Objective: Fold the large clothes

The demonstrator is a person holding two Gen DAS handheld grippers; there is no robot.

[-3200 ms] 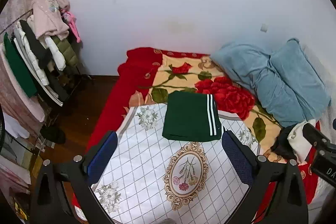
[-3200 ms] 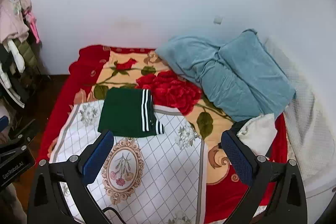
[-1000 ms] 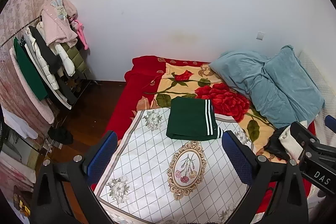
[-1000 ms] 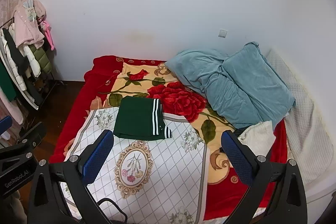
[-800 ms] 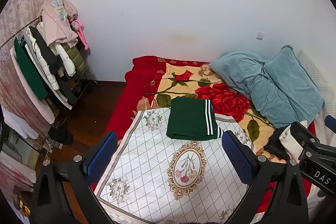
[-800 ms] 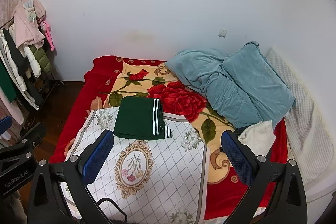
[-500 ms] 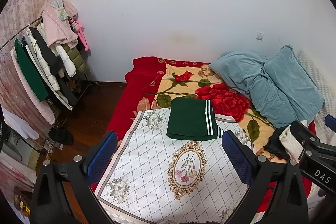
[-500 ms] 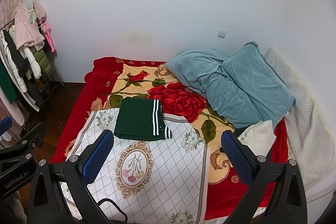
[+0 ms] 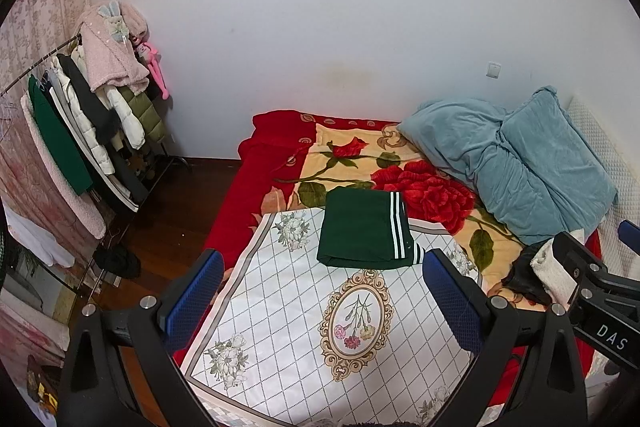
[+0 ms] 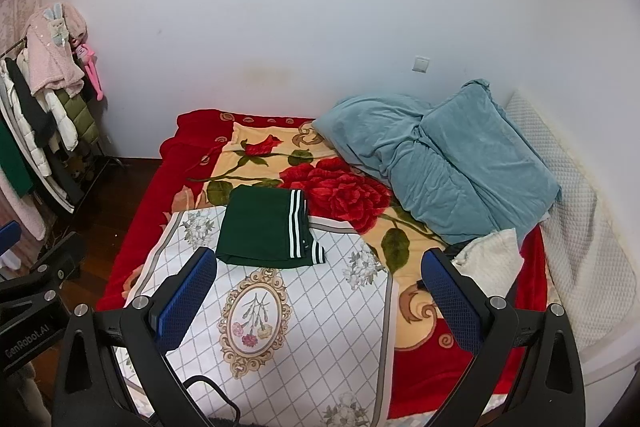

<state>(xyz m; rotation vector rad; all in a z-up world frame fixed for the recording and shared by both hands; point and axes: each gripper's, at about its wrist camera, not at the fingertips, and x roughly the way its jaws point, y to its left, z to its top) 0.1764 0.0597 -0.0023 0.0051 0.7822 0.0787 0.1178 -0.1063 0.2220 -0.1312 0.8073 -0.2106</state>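
Note:
A dark green garment with white stripes lies folded into a flat rectangle at the far edge of a white diamond-pattern cloth on the bed. It also shows in the right wrist view. My left gripper is open and empty, held back above the near part of the cloth. My right gripper is open and empty, also well short of the garment. The right gripper's body shows at the right edge of the left view.
The bed has a red rose blanket, a heap of blue bedding and a white garment over a dark one at the right. A clothes rack stands by the left wall over wooden floor.
Both grippers have pulled back and up from the folded garment since 3.2 s ago, so more of the room shows. Over the last second almost nothing has moved.

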